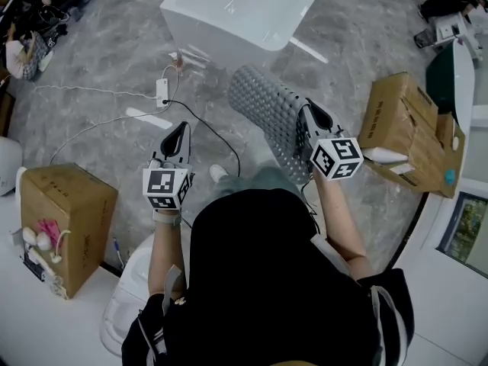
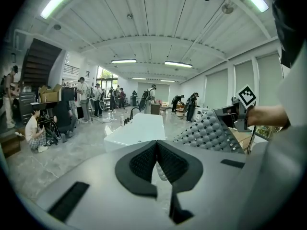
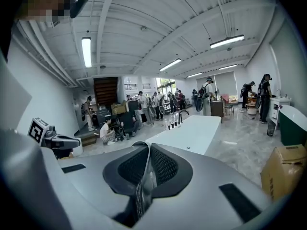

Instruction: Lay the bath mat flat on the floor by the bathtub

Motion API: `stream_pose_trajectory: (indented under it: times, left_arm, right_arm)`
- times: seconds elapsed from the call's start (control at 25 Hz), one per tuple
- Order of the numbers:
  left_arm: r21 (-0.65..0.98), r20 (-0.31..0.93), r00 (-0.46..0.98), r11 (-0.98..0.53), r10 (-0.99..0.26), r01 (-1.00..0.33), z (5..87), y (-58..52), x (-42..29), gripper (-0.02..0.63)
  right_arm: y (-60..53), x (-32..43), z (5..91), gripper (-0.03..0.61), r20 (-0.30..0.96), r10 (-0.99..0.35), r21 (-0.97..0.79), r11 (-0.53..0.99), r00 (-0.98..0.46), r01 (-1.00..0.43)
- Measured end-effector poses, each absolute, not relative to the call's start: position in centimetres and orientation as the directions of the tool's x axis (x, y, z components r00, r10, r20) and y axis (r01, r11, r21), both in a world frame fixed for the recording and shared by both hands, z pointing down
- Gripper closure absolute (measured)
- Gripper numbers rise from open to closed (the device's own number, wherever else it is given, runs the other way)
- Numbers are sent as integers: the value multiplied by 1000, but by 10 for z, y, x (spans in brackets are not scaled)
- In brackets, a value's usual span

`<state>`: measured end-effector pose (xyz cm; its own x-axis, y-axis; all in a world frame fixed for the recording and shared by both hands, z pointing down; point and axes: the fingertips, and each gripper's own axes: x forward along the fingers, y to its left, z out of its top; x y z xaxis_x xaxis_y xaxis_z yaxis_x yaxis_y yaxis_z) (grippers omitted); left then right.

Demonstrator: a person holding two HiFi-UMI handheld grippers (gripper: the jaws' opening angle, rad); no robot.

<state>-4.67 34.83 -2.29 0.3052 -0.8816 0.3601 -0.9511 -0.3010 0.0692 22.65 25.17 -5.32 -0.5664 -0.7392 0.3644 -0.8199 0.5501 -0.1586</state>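
Note:
The grey bath mat (image 1: 268,117), studded with holes, hangs in the air in front of the white bathtub (image 1: 244,10). My right gripper (image 1: 311,111) is shut on the mat's right edge. In the right gripper view a thin strip of mat (image 3: 142,176) is pinched between the jaws of my right gripper (image 3: 147,147). My left gripper (image 1: 180,130) is shut and holds nothing, off to the left of the mat and apart from it. In the left gripper view, beyond my left gripper (image 2: 156,145), the mat (image 2: 208,135) shows at the right and the bathtub (image 2: 136,128) straight ahead.
A power strip (image 1: 162,91) with trailing cables lies on the marble floor left of the tub. Cardboard boxes stand at the left (image 1: 65,219) and right (image 1: 404,132). A white fixture (image 1: 126,296) is near my feet. Several people stand and sit farther back (image 2: 96,99).

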Motion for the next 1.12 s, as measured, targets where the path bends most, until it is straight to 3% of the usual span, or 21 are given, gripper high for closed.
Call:
stream_pose_trajectory:
  times: [0.4,0.96,1.12]
  left_arm:
    - [96,410,376,-370,-831,-924,7,275,-71,594]
    - [98,487,507,-533,-711,-840,47,132,-22,588]
    - [123,490,550,-570,-677,-812,54,110,-7,508]
  right_arm:
    - [178,164,-19,540,401,-704,-227,544,-586,-808]
    - [66,132,36,540,419,-660,-369,505,-624,-781]
    - [46,128,35,538,392,-675,-425,470,-625,-773]
